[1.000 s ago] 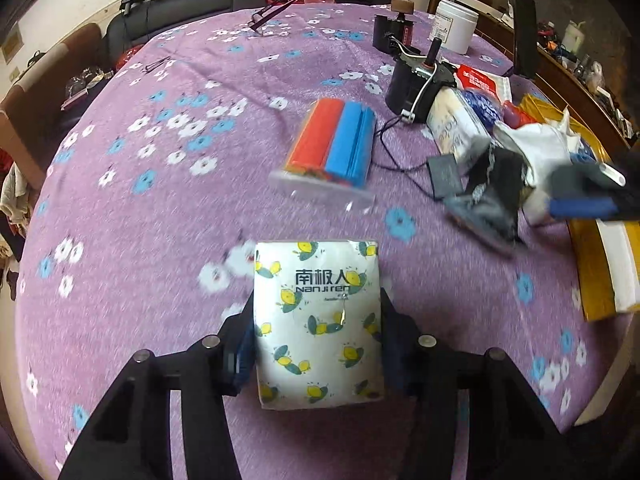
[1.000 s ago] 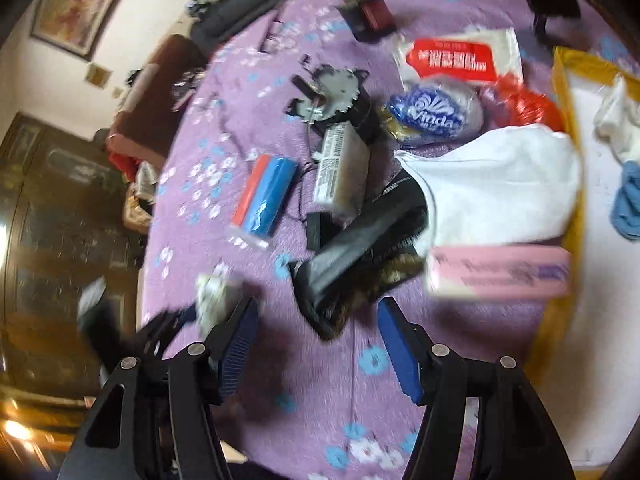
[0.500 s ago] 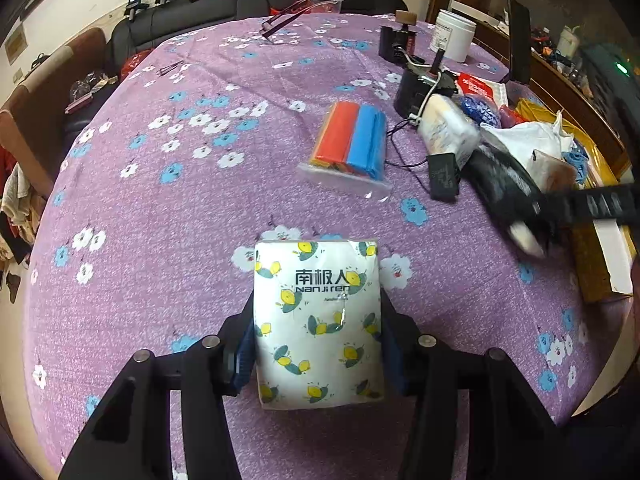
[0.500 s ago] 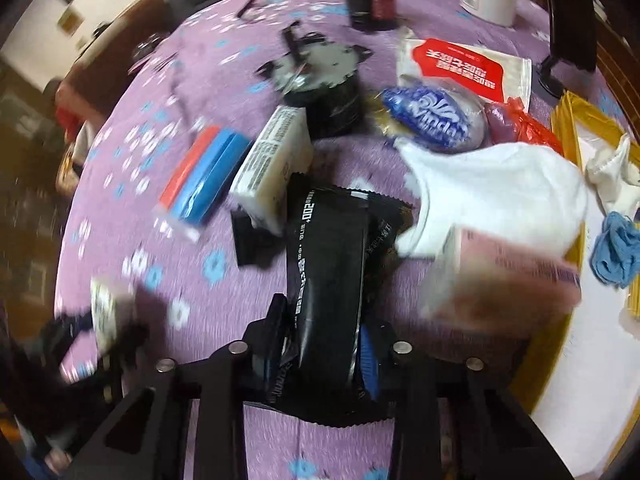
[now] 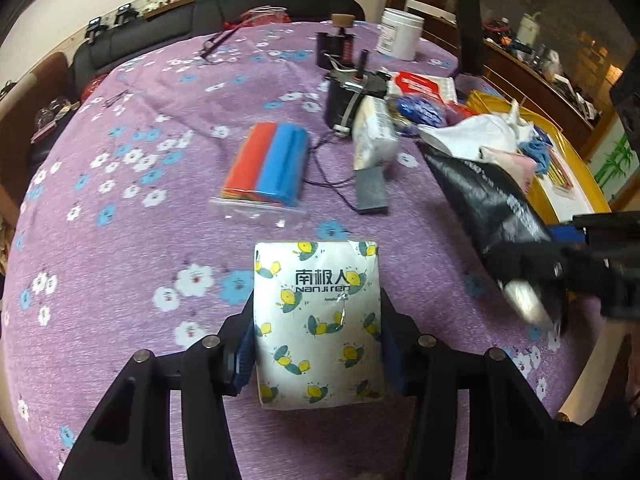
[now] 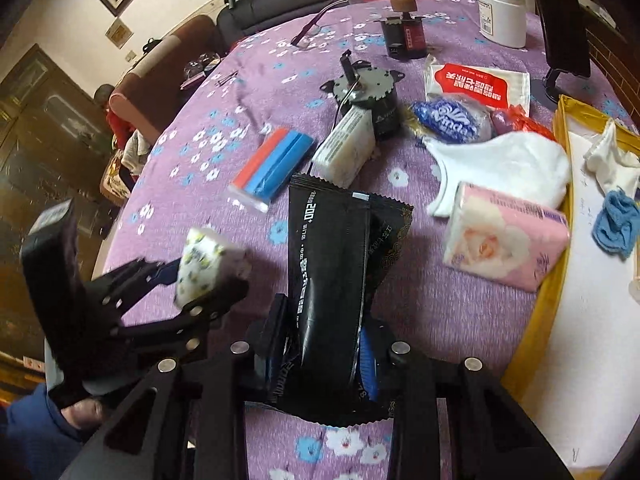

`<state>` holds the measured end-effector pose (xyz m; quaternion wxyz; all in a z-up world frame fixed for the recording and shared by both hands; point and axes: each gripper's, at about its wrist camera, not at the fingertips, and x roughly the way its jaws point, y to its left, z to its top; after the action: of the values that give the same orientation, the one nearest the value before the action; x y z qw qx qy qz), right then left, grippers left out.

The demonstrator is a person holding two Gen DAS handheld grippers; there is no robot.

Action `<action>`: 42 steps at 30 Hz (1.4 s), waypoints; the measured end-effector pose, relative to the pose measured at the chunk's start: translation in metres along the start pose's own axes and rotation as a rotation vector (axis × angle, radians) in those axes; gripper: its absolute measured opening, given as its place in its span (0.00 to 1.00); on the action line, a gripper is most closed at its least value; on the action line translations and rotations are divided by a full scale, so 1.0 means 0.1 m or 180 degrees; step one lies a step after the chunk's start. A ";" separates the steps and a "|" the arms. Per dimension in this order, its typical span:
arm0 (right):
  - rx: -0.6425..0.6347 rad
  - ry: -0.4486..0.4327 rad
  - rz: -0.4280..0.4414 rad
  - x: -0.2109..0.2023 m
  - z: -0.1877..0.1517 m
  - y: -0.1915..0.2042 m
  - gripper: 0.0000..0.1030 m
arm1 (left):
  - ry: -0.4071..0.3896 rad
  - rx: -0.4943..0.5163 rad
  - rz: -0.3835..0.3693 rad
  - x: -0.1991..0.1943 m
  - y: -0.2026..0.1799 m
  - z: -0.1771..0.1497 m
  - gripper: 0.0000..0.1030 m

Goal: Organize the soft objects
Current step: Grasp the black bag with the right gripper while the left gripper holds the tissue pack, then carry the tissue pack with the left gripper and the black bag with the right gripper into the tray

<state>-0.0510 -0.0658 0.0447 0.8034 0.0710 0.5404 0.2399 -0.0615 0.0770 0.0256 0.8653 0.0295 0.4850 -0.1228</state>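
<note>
A: What's new on the right?

B: A second ago the right gripper hung spread over the black pouch. Now its jaws pinch the pouch's lower end, and the pouch is up off the purple tablecloth, tilted.

A: And the left?

B: The left gripper keeps its clamp on the tissue pack, held just above the cloth, same as before.

A: So both hands are loaded?

B: Yes. I'd say both are ready to go to the yellow tray, where a white cloth and a blue rag already lie.
</note>
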 end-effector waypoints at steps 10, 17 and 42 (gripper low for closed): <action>-0.0222 -0.0026 -0.0010 -0.10 -0.01 -0.04 0.33 | -0.0136 0.0052 0.0258 -0.06 -0.14 0.07 0.49; -0.0454 -0.0037 0.0094 -0.18 0.08 -0.01 0.33 | -0.0243 -0.0069 0.0521 -0.16 -0.17 0.13 0.50; -0.0444 -0.0203 0.0248 -0.55 0.10 -0.41 0.33 | -0.0336 -0.0004 0.0787 -0.18 -0.58 0.33 0.50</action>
<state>-0.0458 -0.1254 0.0792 0.8132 0.0435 0.4933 0.3057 -0.0569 0.0183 0.0622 0.8982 0.0821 0.4315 -0.0163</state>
